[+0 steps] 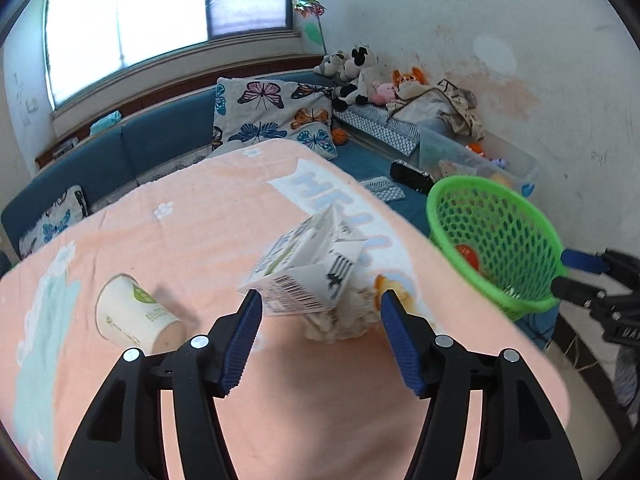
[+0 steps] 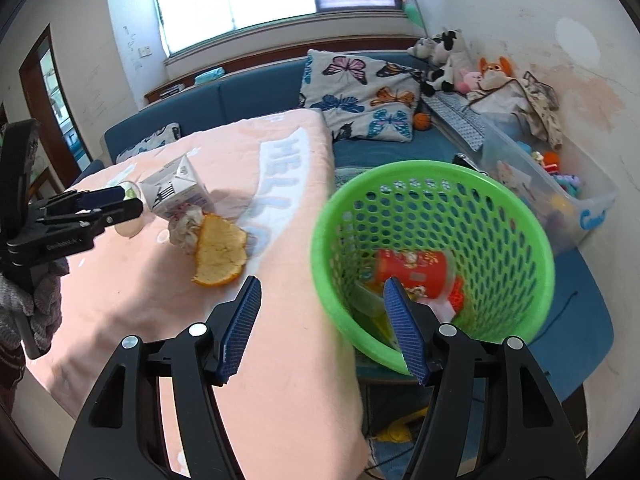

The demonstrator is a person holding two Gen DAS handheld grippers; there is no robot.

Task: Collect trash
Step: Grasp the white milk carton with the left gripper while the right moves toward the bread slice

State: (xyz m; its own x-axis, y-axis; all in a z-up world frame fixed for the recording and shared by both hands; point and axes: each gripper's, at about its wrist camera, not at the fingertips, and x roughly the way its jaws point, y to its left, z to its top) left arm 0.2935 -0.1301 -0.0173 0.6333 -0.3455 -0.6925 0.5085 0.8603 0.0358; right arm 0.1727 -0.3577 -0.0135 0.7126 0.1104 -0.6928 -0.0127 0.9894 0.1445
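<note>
A peach-pink blanket (image 1: 168,240) covers the work surface, printed with pale paw marks and big light-blue letters reading "HELLO" in the right wrist view. Behind it runs a blue sofa (image 2: 248,96) with butterfly-print cushions (image 1: 276,116), plush toys (image 1: 356,72) in the corner, a clear plastic bin (image 2: 560,184) of toys along the stained white wall, and a wide bright window (image 1: 160,12) above. On the blanket lie a white milk carton (image 1: 308,268) with a barcode on its side, a crumpled tissue (image 2: 186,224) touching it, a piece of orange peel (image 2: 220,254) just beside the tissue, and a tipped paper cup (image 1: 132,312) with a green logo too small to read. A green mesh basket (image 2: 516,240) sits off the blanket's right edge, holding a red can (image 2: 412,270) and other bits. The left gripper (image 1: 320,300) is spread about halfway, the carton between its blue pads, the left pad at the carton's edge, though no firm clamp shows. The right gripper (image 2: 322,288) is likewise part open and empty, straddling the basket's near rim.
</note>
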